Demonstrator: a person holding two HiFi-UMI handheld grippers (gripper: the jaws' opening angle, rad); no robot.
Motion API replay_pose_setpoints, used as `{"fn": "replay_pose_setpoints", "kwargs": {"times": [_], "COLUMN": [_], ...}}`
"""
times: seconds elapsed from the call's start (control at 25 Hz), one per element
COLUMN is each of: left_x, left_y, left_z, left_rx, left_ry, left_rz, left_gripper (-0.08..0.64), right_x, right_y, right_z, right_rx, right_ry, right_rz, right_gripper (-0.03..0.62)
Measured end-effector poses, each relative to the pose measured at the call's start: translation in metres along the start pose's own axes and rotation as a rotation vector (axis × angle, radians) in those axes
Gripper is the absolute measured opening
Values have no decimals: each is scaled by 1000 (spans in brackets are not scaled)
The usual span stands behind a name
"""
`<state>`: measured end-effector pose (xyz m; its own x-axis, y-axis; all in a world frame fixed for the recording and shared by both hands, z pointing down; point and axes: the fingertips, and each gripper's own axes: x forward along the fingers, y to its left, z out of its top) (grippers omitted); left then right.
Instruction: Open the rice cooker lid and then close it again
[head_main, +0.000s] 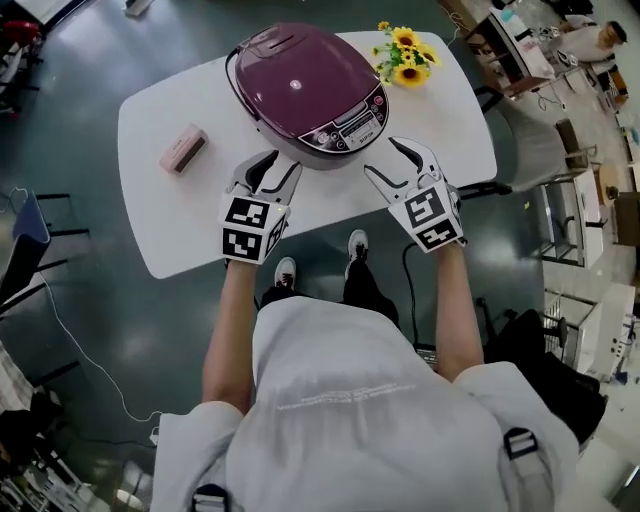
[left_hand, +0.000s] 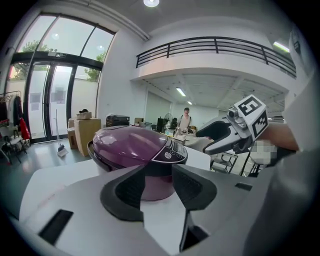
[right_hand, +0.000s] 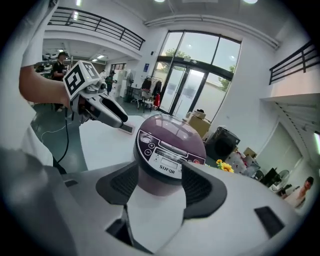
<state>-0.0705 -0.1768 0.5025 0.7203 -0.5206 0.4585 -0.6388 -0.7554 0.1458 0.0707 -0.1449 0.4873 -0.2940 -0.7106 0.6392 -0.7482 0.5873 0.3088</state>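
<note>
The purple rice cooker (head_main: 305, 85) stands on the white table (head_main: 150, 210) with its lid down and its control panel (head_main: 355, 125) facing me. My left gripper (head_main: 278, 165) hovers just in front of the cooker's near left side, jaws apart with nothing between them. My right gripper (head_main: 385, 158) is at the near right side, jaws wide and empty. In the left gripper view, the cooker (left_hand: 130, 147) shows past the open left gripper (left_hand: 159, 172), with the right gripper (left_hand: 204, 141) to its right. In the right gripper view, the panel (right_hand: 167, 160) sits just beyond the right gripper (right_hand: 160, 175).
A pink box (head_main: 183, 148) lies on the table left of the cooker. A bunch of sunflowers (head_main: 405, 55) stands at the back right. The table's near edge runs just under my hands. Desks and chairs (head_main: 560, 180) crowd the floor to the right.
</note>
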Motion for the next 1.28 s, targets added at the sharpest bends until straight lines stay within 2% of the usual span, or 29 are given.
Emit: {"fn": "replay_pose_setpoints", "kwargs": {"times": [0.32,0.68,0.92,1.28], "left_x": [11,0,-8,-20], "left_y": [-9,-12,-15,-16], "left_z": [5,-7,-16,-31], "left_rx": [-106,-199,-238,-270], "left_ry": [7,2,-6,5], "left_rz": [171,307,349,360], "left_gripper": [184,176,176,172], "right_x": [34,50,58,67], "right_y": [-8,-5,-3,0], "right_z": [18,26,26,19], "right_rx": [-154,-305,-368,-433], "right_ry": [-82,-110,-88,-46], "right_rz": [228,400,484,528], "right_gripper": [281,276,272,264]}}
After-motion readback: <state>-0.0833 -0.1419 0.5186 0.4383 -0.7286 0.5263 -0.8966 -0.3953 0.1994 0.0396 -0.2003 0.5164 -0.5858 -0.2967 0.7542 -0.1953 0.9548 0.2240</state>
